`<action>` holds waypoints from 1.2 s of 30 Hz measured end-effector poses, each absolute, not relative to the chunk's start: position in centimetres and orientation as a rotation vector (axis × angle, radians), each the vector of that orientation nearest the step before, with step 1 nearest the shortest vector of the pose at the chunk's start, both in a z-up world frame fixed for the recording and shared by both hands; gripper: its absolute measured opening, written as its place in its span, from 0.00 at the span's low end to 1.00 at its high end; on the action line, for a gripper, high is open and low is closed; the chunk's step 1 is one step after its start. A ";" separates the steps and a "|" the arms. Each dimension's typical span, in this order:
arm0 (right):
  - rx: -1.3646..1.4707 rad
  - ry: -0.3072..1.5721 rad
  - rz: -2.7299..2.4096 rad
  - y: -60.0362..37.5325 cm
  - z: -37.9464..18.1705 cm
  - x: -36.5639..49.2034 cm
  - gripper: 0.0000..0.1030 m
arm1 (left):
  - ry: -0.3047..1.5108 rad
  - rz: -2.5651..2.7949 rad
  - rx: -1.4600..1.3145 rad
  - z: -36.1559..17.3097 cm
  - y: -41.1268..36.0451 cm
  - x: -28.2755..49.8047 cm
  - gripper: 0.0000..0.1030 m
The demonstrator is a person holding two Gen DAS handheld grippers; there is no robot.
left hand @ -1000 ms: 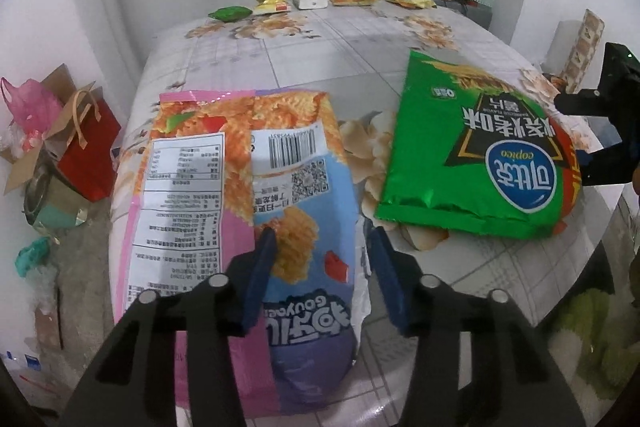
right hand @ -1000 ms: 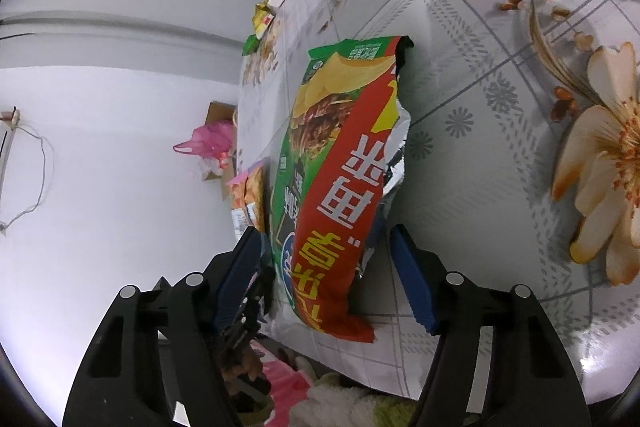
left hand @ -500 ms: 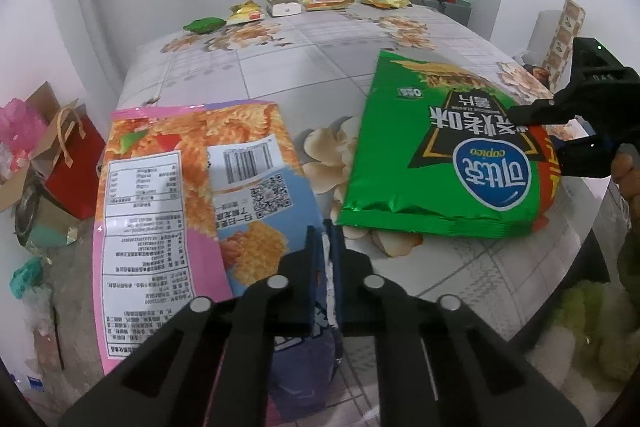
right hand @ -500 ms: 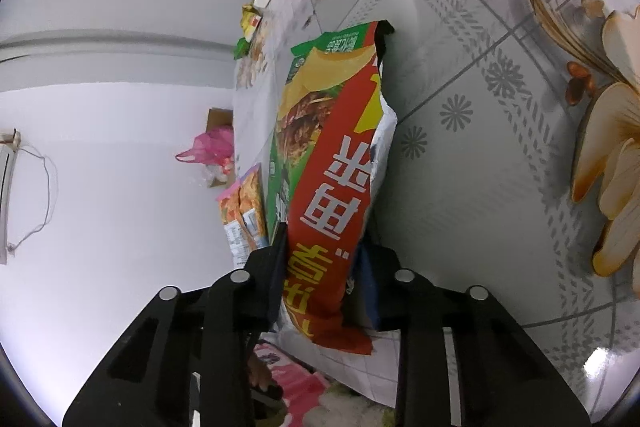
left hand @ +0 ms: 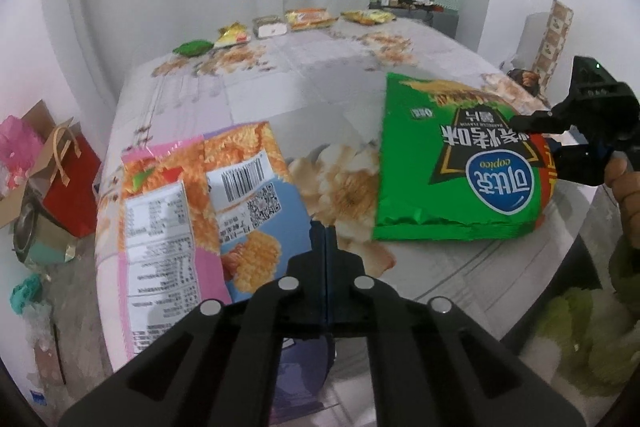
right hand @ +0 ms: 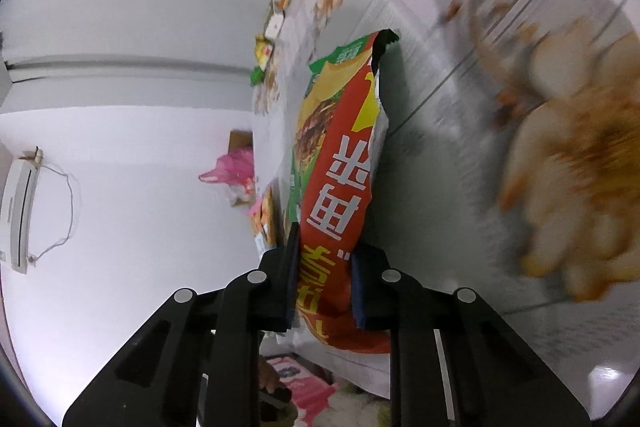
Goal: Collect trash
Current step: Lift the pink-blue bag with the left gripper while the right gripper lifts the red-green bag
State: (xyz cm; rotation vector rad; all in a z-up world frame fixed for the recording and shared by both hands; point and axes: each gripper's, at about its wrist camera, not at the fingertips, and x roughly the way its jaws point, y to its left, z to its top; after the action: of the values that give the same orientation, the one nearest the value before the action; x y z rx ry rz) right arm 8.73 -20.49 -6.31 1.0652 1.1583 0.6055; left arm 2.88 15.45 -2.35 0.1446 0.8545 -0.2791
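My left gripper (left hand: 325,239) pinches the pink snack bag (left hand: 192,227) at the table's (left hand: 320,83) near edge; my right gripper (right hand: 325,267) has just closed on the green chip bag (right hand: 340,179) at the right edge. Lift both slowly, keeping the pinches firm.

Two snack bags on the table (left hand: 320,99), pink bag (left hand: 192,227) left of green bag (left hand: 452,163), small packets (left hand: 308,17) along the far edge

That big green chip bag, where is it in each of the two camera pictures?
Left wrist view: green chip bag lies right of centre on the table.
Right wrist view: the same bag stands centre, seen edge-on, red side showing.
Shared landmark: the pink snack bag beside it.
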 end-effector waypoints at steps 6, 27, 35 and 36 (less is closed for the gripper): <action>1.084 1.069 0.552 -24.9 -5.0 6.7 0.18 | 0.813 -0.354 0.129 -0.8 13.3 3.2 0.00; 1.149 0.984 0.457 -30.5 -5.4 3.3 0.17 | 0.810 -0.516 0.221 -1.4 6.7 3.1 0.69; 1.152 0.982 0.448 -31.1 -5.2 2.4 0.17 | 0.928 -0.479 0.280 -5.0 5.2 5.8 0.67; 1.152 0.981 0.446 -30.9 -5.1 2.6 0.17 | 0.934 -0.479 0.230 -5.0 5.7 6.1 0.65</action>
State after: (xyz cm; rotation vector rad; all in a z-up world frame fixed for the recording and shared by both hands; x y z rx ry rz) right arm 2.63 -30.90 -5.08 1.1525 0.9808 0.4458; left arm 6.14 5.70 -4.98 0.2304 0.9344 -0.4788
